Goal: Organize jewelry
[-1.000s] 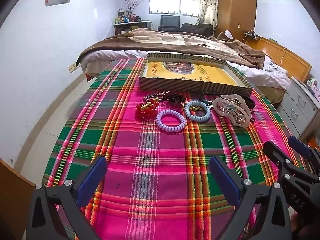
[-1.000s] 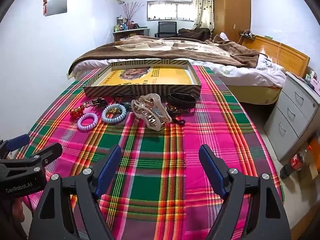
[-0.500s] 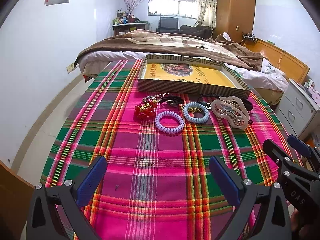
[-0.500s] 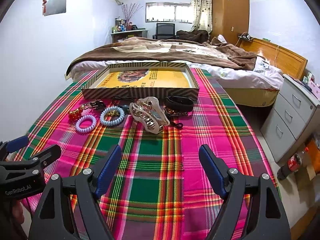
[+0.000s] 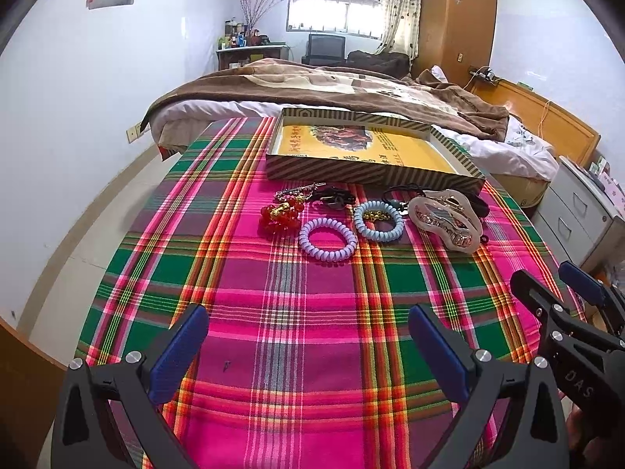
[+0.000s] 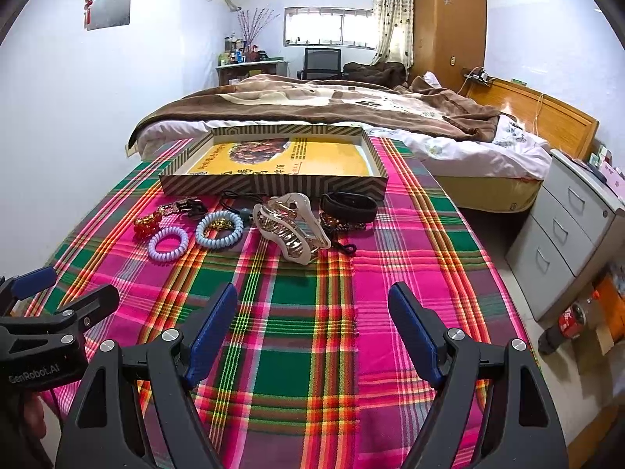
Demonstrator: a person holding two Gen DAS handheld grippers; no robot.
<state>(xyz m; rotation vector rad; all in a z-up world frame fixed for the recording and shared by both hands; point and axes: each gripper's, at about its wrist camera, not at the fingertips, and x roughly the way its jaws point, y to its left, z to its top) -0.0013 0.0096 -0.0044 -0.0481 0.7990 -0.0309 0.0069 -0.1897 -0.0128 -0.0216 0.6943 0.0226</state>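
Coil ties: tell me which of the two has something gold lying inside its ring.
The pale blue coil tie, beside the big clear claw clip. Gold beads sit inside it. The lilac coil tie encloses only bare plaid cloth.

Hair claw (image 6: 291, 230), spiral ties (image 6: 218, 230), striped tray (image 6: 273, 184)

Both wrist cams low over near table (image 5: 312, 312) edge, facing bed (image 6: 332, 105); left cam offset left, views overlap heavily.
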